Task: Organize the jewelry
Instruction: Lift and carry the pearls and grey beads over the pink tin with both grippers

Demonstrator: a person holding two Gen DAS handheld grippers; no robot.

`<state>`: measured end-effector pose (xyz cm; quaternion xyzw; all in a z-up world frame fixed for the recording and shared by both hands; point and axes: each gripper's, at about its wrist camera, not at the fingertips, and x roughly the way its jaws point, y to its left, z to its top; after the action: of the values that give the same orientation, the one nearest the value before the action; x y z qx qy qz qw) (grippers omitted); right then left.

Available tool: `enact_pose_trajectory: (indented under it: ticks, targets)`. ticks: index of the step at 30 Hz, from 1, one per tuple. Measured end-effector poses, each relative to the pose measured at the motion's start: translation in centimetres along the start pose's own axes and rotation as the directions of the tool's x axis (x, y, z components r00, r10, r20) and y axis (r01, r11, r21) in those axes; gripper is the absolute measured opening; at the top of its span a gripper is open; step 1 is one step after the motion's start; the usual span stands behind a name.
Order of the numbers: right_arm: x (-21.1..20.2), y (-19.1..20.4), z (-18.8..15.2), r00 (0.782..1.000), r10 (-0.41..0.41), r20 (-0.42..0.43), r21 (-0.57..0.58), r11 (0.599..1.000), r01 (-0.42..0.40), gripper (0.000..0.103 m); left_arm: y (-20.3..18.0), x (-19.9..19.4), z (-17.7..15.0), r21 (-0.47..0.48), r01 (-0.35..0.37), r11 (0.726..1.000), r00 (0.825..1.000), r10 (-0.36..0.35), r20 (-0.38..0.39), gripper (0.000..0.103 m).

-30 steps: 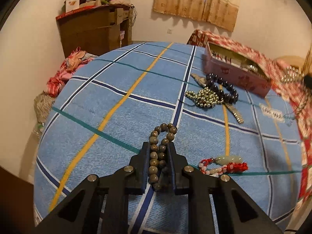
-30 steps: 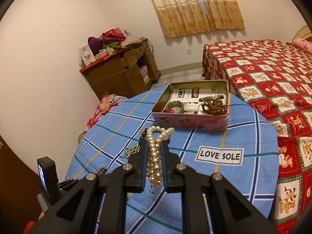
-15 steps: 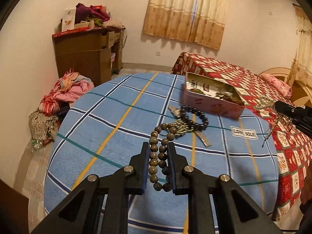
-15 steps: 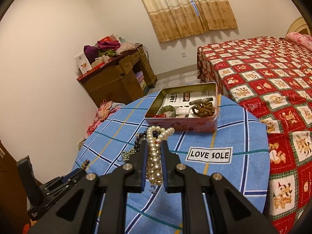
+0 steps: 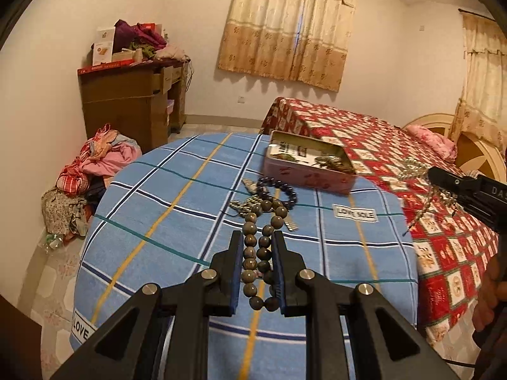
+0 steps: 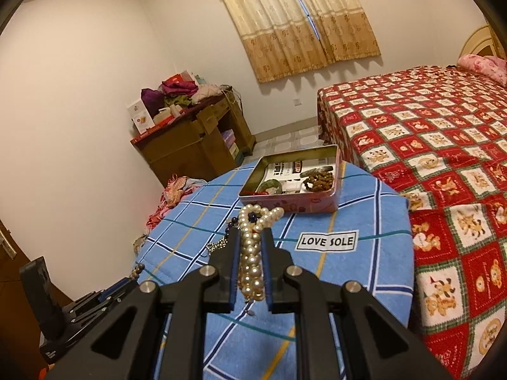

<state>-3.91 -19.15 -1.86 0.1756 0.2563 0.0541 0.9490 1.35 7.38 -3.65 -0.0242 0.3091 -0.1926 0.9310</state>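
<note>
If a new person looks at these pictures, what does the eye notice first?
First, the jewelry in each gripper: the left gripper clamps a brown wooden bead bracelet, and the right gripper clamps a white pearl necklace. Behind them, an open pink tin box stands on the round table's blue plaid cloth.

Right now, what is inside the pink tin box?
Inside the tin box lie a green bangle, a brown bead cluster and printed paper; anything under them is hidden.

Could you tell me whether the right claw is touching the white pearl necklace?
Touching: in the right wrist view, the right claw pinches the white pearl necklace between both fingers.
</note>
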Motion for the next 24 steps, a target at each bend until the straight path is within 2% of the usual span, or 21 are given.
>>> enact_pose_trajectory:
  ticks: [6,12,19,24]
  targets:
    - [-1.0,-0.7,-0.7,1.0,-0.013,0.005,-0.001,1.0,0.013,0.015,-1.2,-0.4,-0.7,0.021,0.018,1.0,1.0,-0.018,-0.002,0.017]
    - [0.0,-1.9,-0.1,0.999,-0.038,-0.012,0.012,0.999,0.039,0.015,-0.9,1.0,-0.2,0.017,0.02,1.0,0.999,-0.02,-0.031,0.017]
    - [3.2,-3.2,3.3,0.999,-0.047,-0.011,0.015,0.999,0.047,0.015,-0.8,4.1,2.6,0.023,0.041,0.999,0.999,-0.04,-0.03,0.017]
    - [6.2,-3.6,6.9,0.999,-0.04,0.016,0.016,0.999,0.04,0.015,-1.5,8.3,5.9,0.038,0.056,0.998,0.998,-0.055,-0.027,0.017]
